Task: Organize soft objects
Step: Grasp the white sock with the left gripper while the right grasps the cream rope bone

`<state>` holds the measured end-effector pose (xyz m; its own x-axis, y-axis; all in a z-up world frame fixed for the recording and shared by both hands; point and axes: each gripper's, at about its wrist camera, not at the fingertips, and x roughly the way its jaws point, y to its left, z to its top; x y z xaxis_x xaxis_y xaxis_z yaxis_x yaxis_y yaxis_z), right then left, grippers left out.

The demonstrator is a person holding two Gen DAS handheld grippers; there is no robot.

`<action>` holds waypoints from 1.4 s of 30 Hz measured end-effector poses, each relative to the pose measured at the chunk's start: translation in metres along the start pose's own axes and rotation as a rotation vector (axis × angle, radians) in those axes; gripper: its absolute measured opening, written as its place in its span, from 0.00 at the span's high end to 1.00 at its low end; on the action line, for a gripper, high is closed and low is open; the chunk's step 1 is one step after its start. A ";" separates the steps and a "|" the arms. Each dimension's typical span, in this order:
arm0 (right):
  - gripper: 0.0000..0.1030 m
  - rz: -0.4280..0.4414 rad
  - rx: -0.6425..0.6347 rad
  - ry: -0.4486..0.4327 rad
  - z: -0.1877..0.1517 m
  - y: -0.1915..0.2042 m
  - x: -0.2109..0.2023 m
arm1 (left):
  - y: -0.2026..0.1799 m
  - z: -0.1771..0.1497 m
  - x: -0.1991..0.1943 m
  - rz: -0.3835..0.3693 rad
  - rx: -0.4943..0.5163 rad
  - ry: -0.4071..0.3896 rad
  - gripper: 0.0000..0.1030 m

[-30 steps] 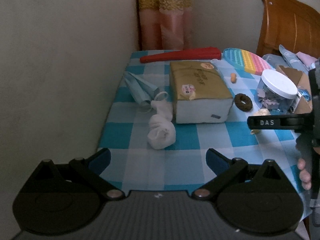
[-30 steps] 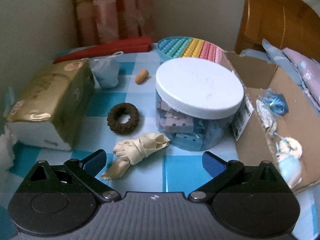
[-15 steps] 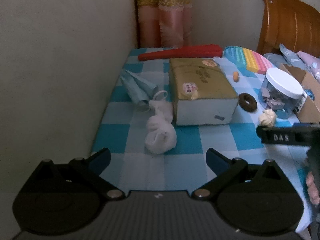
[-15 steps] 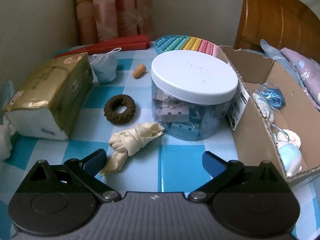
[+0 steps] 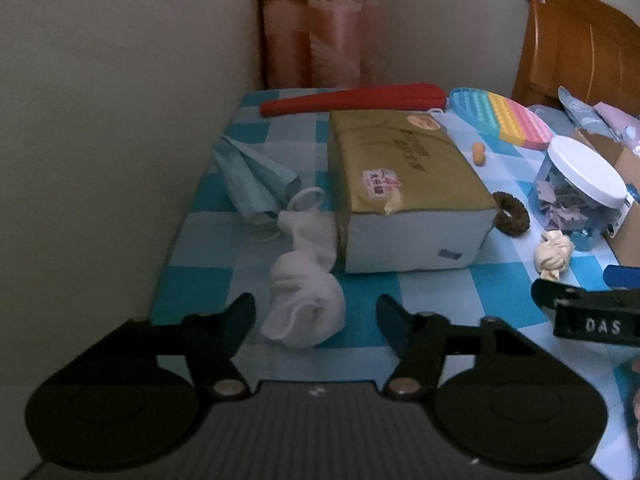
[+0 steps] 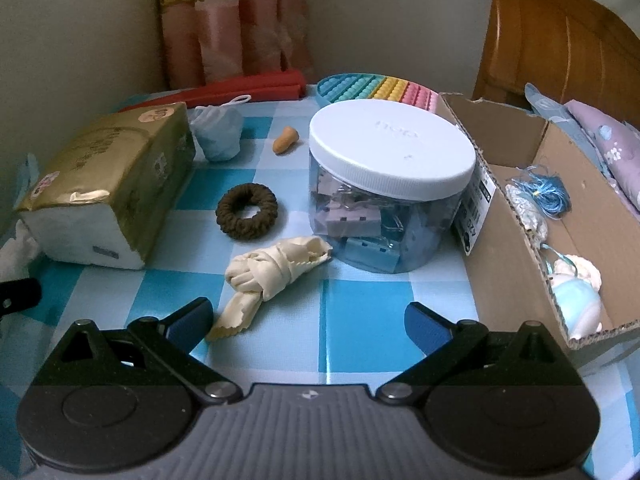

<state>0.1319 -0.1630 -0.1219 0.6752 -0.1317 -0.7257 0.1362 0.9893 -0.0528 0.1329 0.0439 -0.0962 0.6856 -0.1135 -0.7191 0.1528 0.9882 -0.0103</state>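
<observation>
A rolled white sock (image 5: 306, 286) lies on the blue checked tablecloth (image 5: 432, 292). My left gripper (image 5: 316, 314) is open, its jaws on either side of the sock's near end. A knotted cream cloth (image 6: 270, 274) lies in front of my right gripper (image 6: 308, 320), which is open and empty; the cloth also shows in the left wrist view (image 5: 554, 252). A brown scrunchie (image 6: 247, 211) lies behind the cloth. A cardboard box (image 6: 516, 216) at the right holds several soft items.
A gold tissue pack (image 5: 404, 188), folded blue cloth (image 5: 254, 176), red case (image 5: 352, 102), rainbow pop toy (image 5: 504, 116) and a clear jar of clips with a white lid (image 6: 390, 188) stand on the table. A wall runs along the left. A small orange piece (image 6: 285, 140) lies behind the jar.
My left gripper has moved forward and down, so the white sock now sits between its jaws. My right gripper has pulled back slightly from the jar and cream cloth.
</observation>
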 end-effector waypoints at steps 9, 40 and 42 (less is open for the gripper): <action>0.02 0.080 -0.080 -0.009 0.000 0.011 -0.001 | -0.001 0.001 0.007 -0.015 -0.001 0.024 0.50; 0.57 0.114 -0.107 -0.043 0.010 0.012 -0.007 | 0.003 0.006 0.005 -0.026 -0.007 0.019 0.62; 0.57 0.124 -0.116 -0.043 0.008 0.012 -0.012 | 0.002 0.005 -0.001 -0.026 -0.002 0.014 0.62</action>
<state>0.1314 -0.1505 -0.1083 0.7122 -0.0087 -0.7020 -0.0330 0.9984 -0.0459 0.1360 0.0454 -0.0915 0.6717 -0.1378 -0.7279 0.1693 0.9851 -0.0302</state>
